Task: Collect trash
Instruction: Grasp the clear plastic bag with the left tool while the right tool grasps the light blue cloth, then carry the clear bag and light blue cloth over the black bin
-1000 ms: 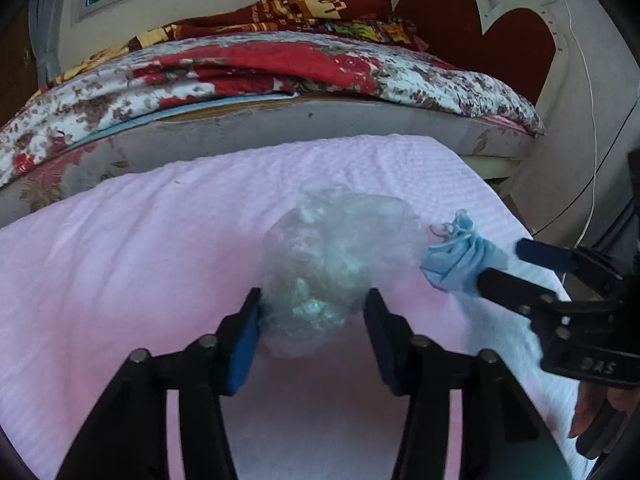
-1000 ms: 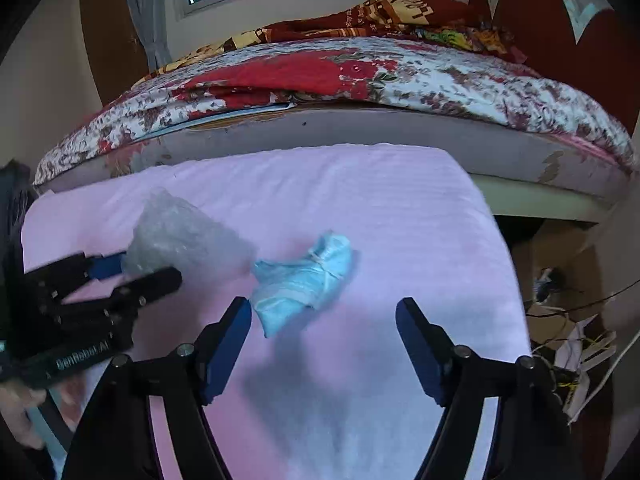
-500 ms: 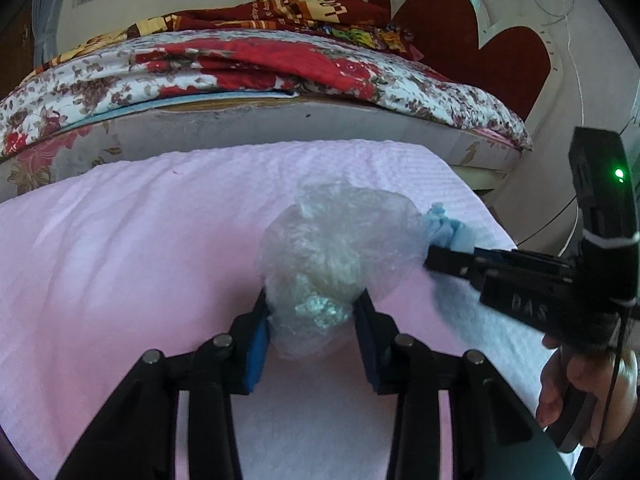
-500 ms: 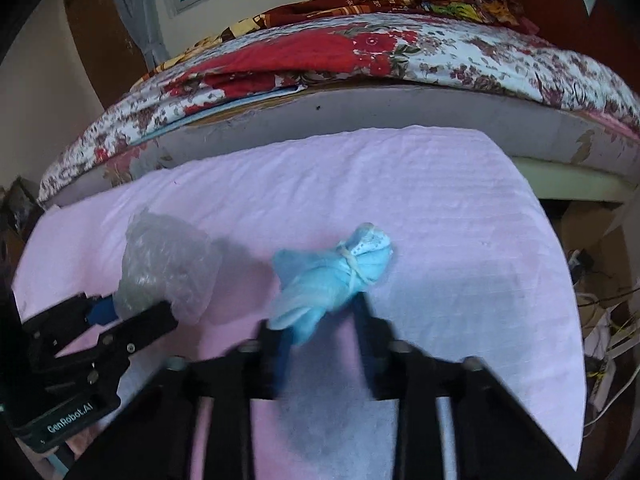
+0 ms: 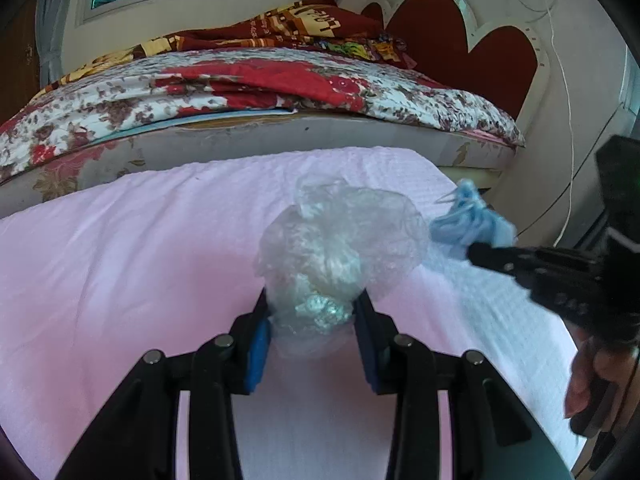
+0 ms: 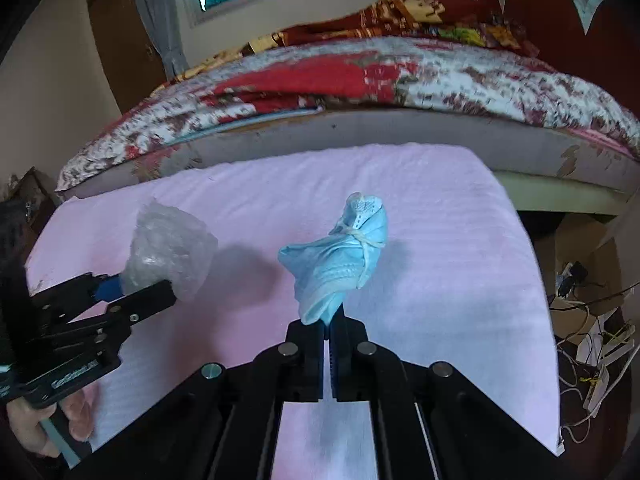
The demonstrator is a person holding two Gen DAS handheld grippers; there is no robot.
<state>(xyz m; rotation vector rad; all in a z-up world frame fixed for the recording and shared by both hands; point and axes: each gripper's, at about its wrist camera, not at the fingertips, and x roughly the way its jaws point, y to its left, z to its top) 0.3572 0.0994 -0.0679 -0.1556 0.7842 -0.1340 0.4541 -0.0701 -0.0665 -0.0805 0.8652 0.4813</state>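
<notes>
While blurred leftward, face mask (image 6: 344,264) looks sharp rightward.

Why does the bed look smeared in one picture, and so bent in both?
Right wrist view: the flowered quilt is motion-blurred, while the blue mask stays sharp. Left wrist view: the quilt is crisp, the other claw blurred. Fisheye lenses curve both; the corners go black.

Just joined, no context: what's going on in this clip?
A person is collecting trash off a pink cloth with a handheld gripper in each hand. The left gripper is shut on a crumpled clear plastic bag. The right gripper is shut on a bunched blue face mask. No bin is in view.
</notes>
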